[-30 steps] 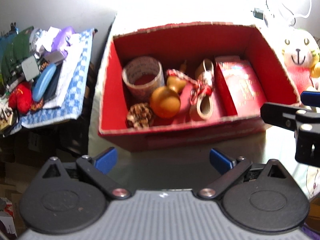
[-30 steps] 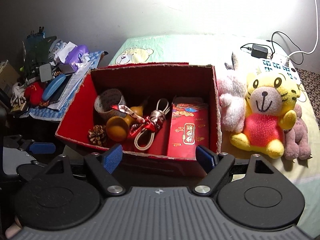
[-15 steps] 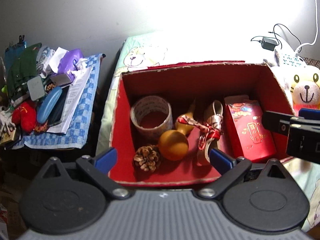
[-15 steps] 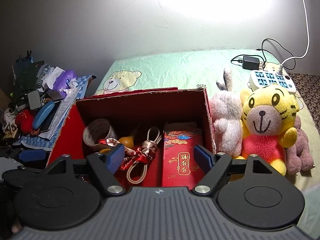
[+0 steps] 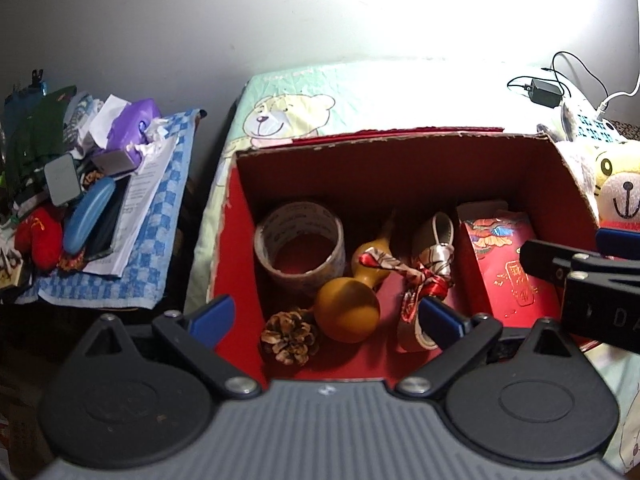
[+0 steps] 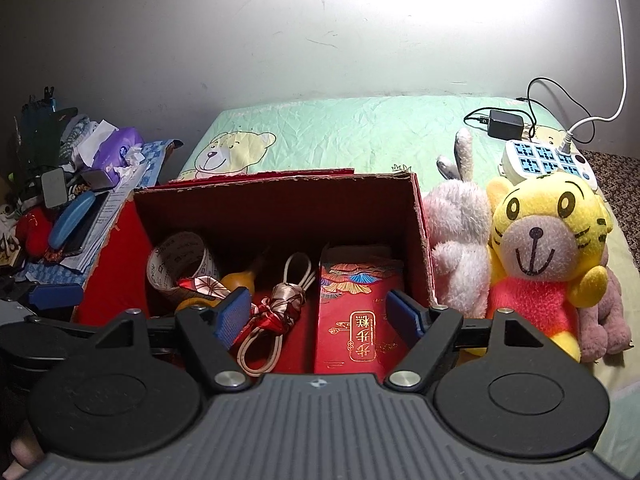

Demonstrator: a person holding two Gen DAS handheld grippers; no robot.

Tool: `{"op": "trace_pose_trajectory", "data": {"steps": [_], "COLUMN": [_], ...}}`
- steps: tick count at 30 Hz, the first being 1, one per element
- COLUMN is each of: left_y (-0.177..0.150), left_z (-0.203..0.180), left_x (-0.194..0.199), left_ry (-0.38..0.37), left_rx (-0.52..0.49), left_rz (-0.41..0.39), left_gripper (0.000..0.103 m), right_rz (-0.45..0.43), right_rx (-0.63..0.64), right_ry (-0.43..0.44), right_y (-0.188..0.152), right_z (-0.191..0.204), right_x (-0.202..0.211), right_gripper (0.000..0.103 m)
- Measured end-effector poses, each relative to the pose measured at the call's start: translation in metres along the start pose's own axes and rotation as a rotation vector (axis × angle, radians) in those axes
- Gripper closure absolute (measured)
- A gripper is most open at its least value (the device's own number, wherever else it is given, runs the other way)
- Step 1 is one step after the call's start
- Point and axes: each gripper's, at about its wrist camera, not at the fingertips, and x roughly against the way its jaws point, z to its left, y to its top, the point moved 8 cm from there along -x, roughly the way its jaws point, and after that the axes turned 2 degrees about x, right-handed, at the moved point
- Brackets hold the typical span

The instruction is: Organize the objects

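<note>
An open red cardboard box (image 5: 400, 140) stands on the bed. Inside lie a tape roll (image 5: 300, 240), an orange gourd (image 5: 348, 312), a pine cone (image 5: 290, 336), a ribbon-tied cord bundle (image 5: 432, 248) and a red packet (image 5: 508, 268). My left gripper (image 5: 326, 318) hangs open over the box's near left part, above the gourd, holding nothing. My right gripper (image 6: 320, 314) is open over the near right part, with the cord bundle (image 6: 280, 304) and red packet (image 6: 356, 320) below its fingers and nothing gripped. One finger (image 5: 552, 264) of the right gripper shows at the left wrist view's right edge.
A yellow tiger plush (image 6: 540, 248), a white rabbit plush (image 6: 460, 240) and a brownish plush (image 6: 608, 312) sit right of the box. Behind them lie a power strip (image 6: 548, 160) and an adapter (image 6: 504, 124). A cluttered side table (image 6: 80, 200) stands on the left.
Both grippers have moved forward from in front of the box to over its near wall. The things inside the box have not moved.
</note>
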Motion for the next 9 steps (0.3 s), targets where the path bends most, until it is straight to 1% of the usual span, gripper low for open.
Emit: {"op": "trace_pose_trajectory", "data": {"steps": [6, 9], "left_y": [0.0021, 0.0042], "left_z": [0.0016, 0.0044], "left_x": [-0.0065, -0.0079], "left_ry": [-0.004, 0.016], "left_rx": [0.002, 0.005], "left_rz": [-0.016, -0.028], "left_gripper": [0.007, 0.006], "right_rz": [0.014, 0.018], "right_rx": [-0.008, -0.007], "right_ry": [0.009, 0.004], "right_y": [0.0000, -0.0004], "right_z": [-0.0010, -0.0005], "right_x": [-0.0082, -0.0114], "right_gripper": [0.026, 0.026]}}
